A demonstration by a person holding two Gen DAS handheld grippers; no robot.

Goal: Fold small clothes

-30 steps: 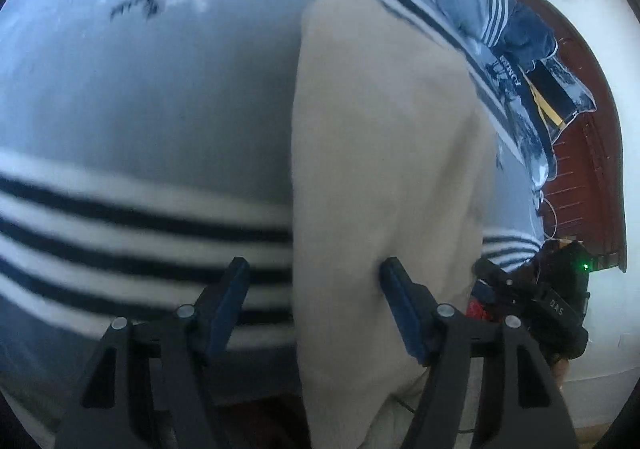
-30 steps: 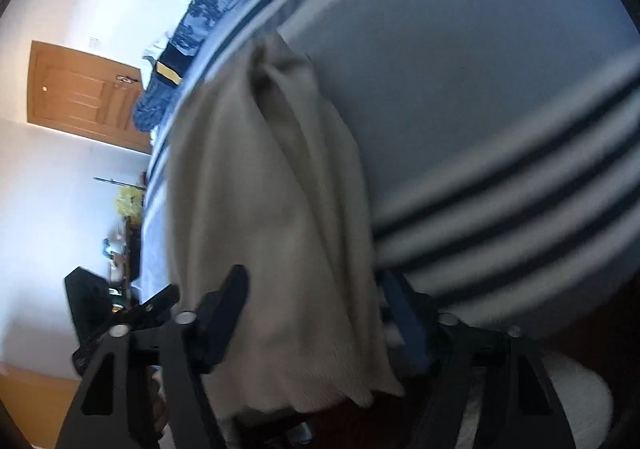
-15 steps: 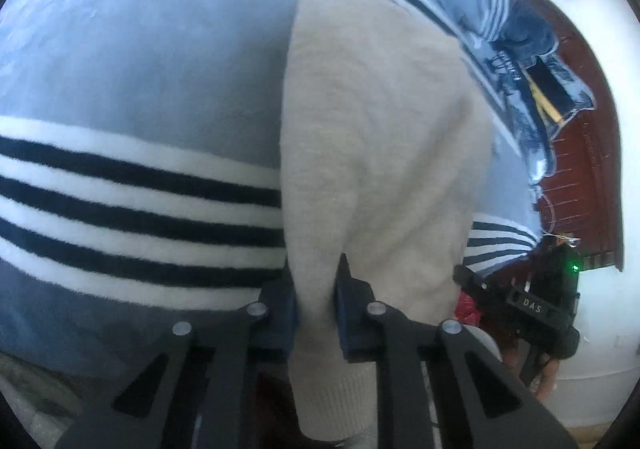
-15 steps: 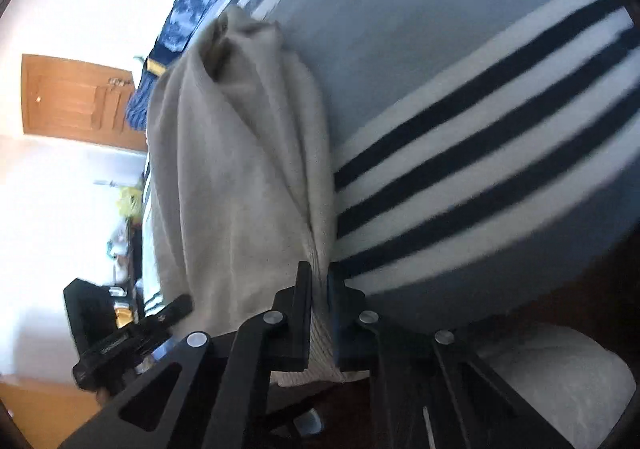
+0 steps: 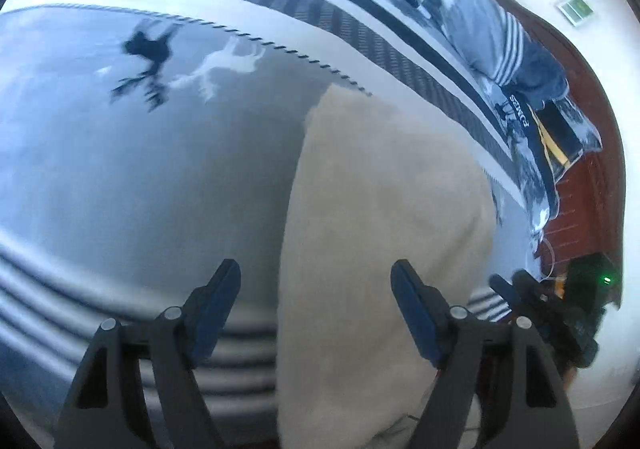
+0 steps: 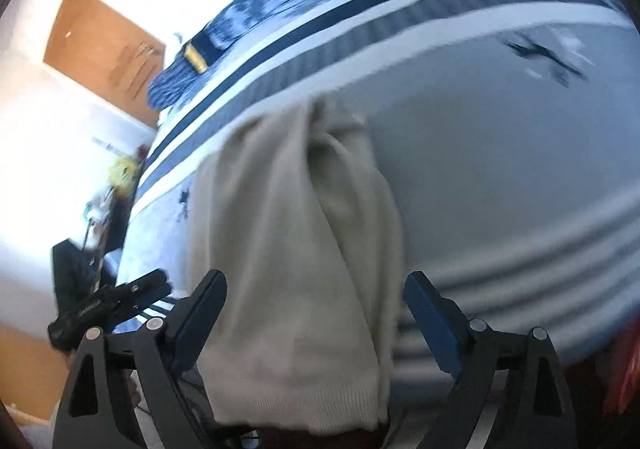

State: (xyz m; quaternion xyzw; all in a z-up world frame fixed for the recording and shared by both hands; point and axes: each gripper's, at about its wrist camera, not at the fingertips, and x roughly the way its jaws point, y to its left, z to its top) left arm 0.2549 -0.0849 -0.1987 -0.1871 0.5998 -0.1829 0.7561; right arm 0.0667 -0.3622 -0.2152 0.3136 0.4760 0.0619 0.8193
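Tools (image 5: 316, 289) (image 6: 316, 299) wide apart above sweater (image 5: 380, 209)

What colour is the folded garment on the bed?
Plain beige garment; clearest in the left wrist view.

Soft cloth, hard plastic
Matt, fuzzy beige knit garment (image 5: 380, 229) on a fleecy striped blanket (image 5: 160, 189); varnished wooden door (image 6: 104, 49) at ten o'clock.

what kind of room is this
Most likely a bedroom: a bed spread with a striped grey blanket, pillows piled against a wooden headboard, and a wooden door in the wall. A beige garment lies on the blanket.
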